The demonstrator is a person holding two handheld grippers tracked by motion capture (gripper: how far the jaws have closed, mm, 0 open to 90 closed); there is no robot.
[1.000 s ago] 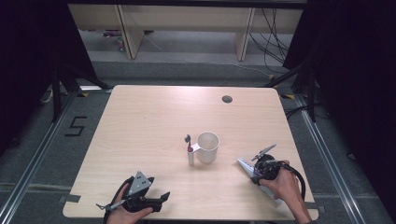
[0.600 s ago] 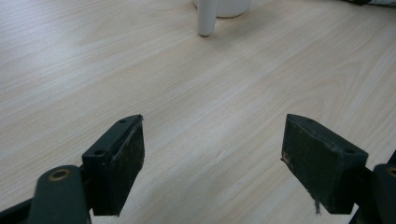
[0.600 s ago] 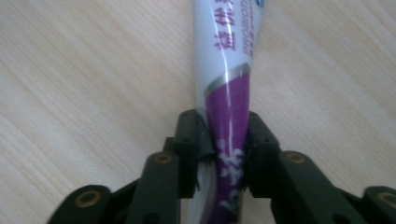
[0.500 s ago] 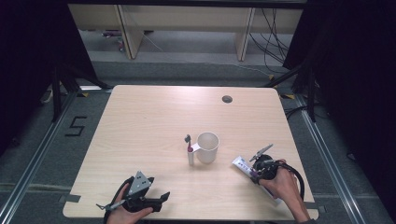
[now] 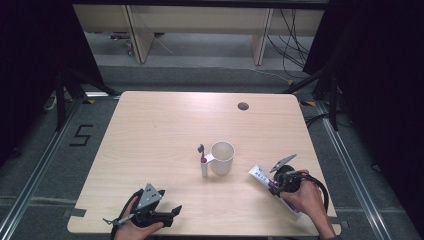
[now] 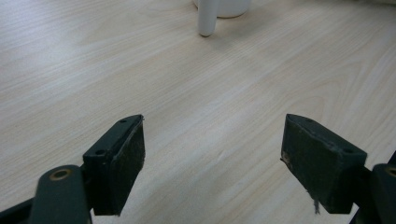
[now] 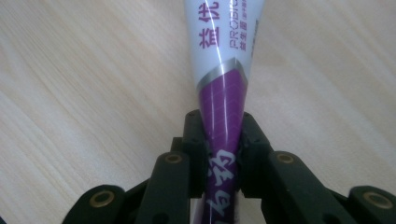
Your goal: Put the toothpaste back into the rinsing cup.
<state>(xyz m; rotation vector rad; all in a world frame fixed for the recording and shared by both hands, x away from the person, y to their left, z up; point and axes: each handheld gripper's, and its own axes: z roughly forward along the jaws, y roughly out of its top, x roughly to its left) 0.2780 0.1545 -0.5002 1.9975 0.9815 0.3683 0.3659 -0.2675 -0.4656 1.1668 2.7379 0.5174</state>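
The pale wooden surface (image 5: pixel 165 130) carries a white mug (image 5: pixel 222 158) near its middle, with a toothbrush (image 5: pixel 202 161) standing upright just to the mug's left, touching or nearly touching its handle. Far from the person, toward the right, a small dark round hole (image 5: pixel 243 106) sits in the surface.

At the near right, the right tool (image 5: pixel 278 181) has just been closing its jaws on a white and purple toothpaste tube (image 5: pixel 261 176); in the right gripper view the pads pinch the purple part of the tube (image 7: pixel 223 107) from both sides, and the white printed part runs away from the jaws above the surface. In the high view the tube's white end points toward the mug, near it but apart.

At the near left, the left tool (image 5: pixel 156 212) rests low over the surface with its jaws spread wide and nothing between them; the left gripper view shows bare wood between the pads (image 6: pixel 130 158), with the mug's base (image 6: pixel 225 7) farther off.
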